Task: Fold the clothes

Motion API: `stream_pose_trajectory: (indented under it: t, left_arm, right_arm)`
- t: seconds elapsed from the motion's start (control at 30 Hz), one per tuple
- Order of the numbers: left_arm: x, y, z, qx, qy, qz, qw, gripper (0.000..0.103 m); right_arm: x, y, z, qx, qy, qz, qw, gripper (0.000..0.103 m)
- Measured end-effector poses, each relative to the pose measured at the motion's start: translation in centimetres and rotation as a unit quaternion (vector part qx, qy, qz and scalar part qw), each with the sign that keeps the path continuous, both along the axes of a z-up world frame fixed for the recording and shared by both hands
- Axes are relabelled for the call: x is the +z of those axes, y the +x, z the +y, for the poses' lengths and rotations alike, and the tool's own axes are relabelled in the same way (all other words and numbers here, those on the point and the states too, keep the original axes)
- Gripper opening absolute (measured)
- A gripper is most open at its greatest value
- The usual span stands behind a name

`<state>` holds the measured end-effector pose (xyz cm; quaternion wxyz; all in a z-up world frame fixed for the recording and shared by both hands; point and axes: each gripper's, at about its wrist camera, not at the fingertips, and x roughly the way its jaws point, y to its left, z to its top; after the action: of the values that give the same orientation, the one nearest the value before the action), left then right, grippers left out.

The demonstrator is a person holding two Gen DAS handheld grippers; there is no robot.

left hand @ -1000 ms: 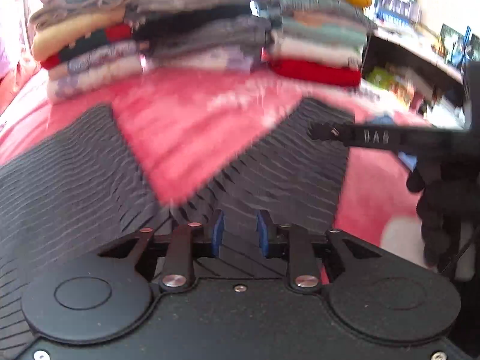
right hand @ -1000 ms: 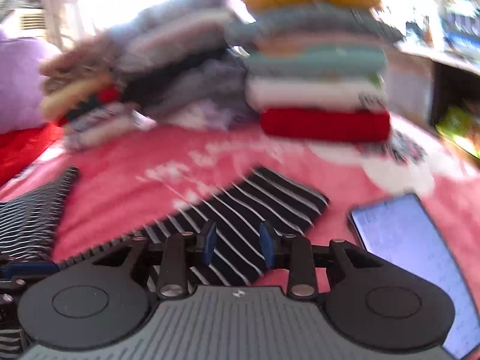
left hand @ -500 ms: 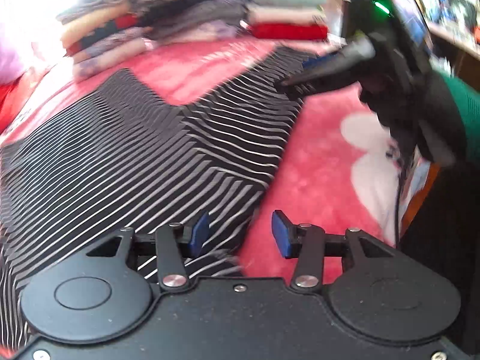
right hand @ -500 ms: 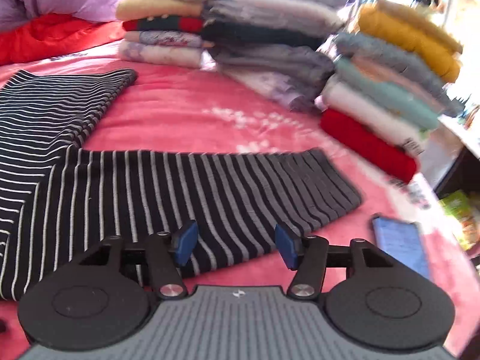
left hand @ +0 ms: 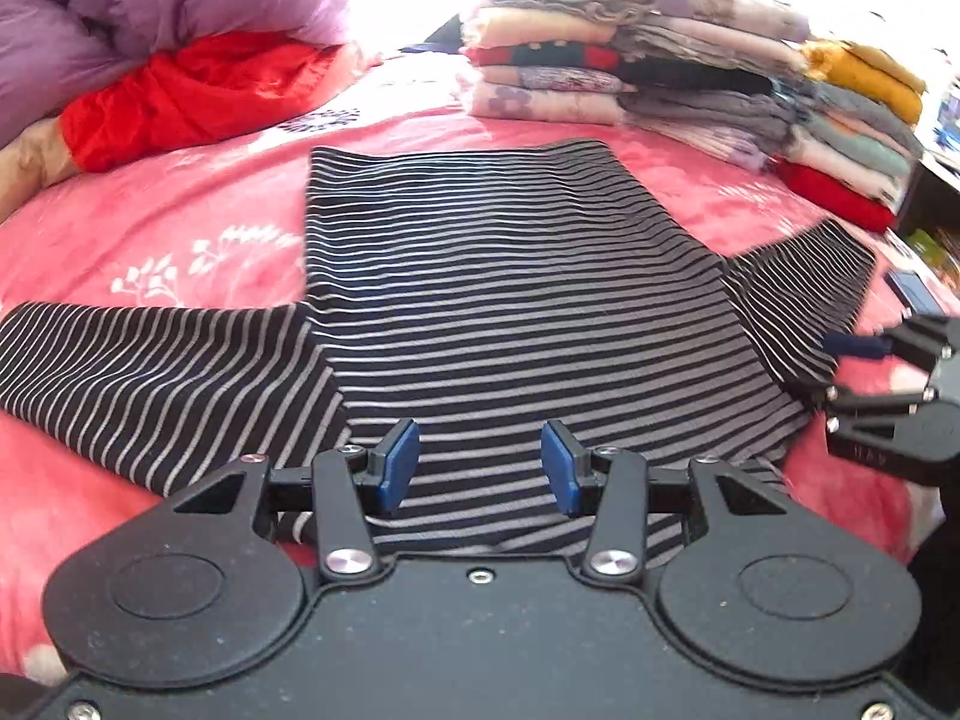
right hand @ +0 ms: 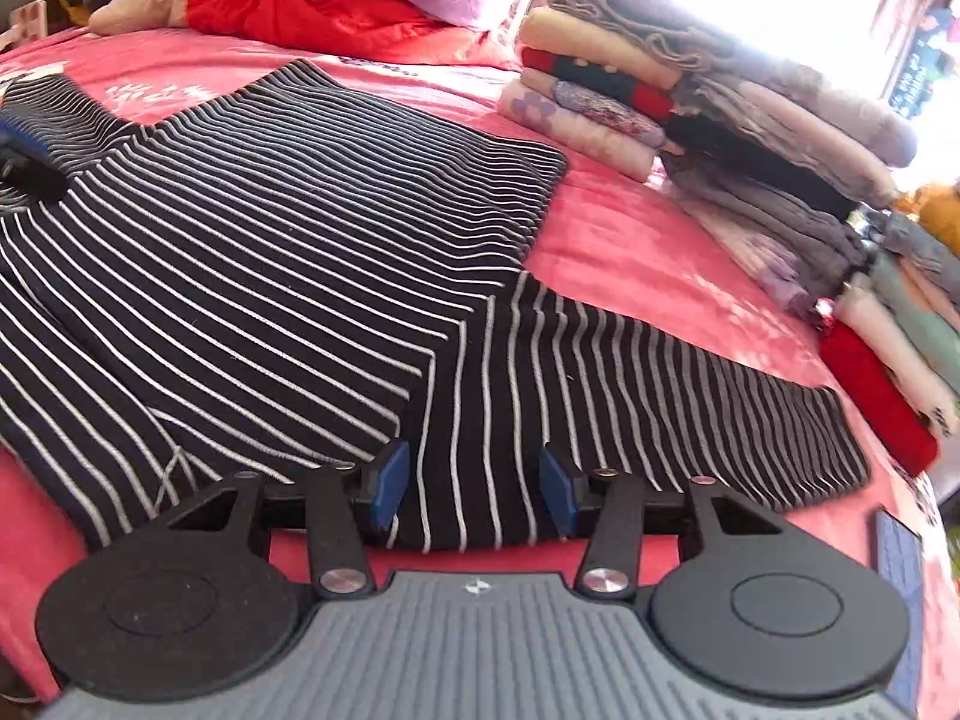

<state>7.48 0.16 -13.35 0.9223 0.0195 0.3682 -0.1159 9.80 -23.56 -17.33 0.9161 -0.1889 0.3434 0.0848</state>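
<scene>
here, both hand-held grippers, left, right, tilted down, released above striped top

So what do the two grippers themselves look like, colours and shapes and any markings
The left gripper has a black speckled body with two round discs, black linkage arms on silver pivot screws, and blue pads on its fingers. The right gripper has the same black discs, linkages and blue pads, but its centre plate is grey and ribbed with a small white logo.
</scene>
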Motion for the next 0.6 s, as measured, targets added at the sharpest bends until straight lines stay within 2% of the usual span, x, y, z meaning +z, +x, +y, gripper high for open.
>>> stream_pose_trajectory:
  t: [0.1,0.23,0.3,0.33,0.37,0.5,0.53,0.6]
  left_arm:
    - [-1.2,-0.5,-0.6,-0.032,0.004,0.002,0.9995,0.044]
    - [-3.4,-1.0,-0.8,-0.058,0.013,0.024,0.9979,0.045]
    - [-3.6,-1.2,-0.4,-0.068,0.010,0.020,0.9974,0.048]
    - [-3.2,-1.2,-0.1,-0.064,-0.002,0.021,0.9977,0.051]
    - [-2.9,-1.2,0.3,-0.061,-0.014,0.022,0.9978,0.052]
    - [-2.8,-0.9,1.9,-0.037,-0.070,0.033,0.9963,0.054]
    - [-2.8,-0.8,2.2,-0.031,-0.077,0.034,0.9960,0.054]
    - [-2.6,-0.8,2.5,-0.021,-0.093,0.032,0.9950,0.054]
  right_arm:
    - [0.8,-2.1,0.4,0.006,0.024,-0.030,0.999,0.048]
    - [1.6,-4.5,2.1,0.067,0.077,-0.059,0.993,0.047]
    - [0.8,-5.0,4.0,0.103,0.053,-0.032,0.993,0.047]
    - [-0.3,-5.1,4.8,0.107,0.022,-0.002,0.994,0.047]
    - [-0.8,-5.5,4.9,0.101,0.010,0.003,0.995,0.047]
    - [0.9,-6.6,3.8,0.065,0.047,0.017,0.997,0.047]
    - [1.3,-6.9,3.4,0.057,0.061,0.020,0.996,0.047]
    - [1.6,-7.0,1.8,0.025,0.122,0.033,0.992,0.050]
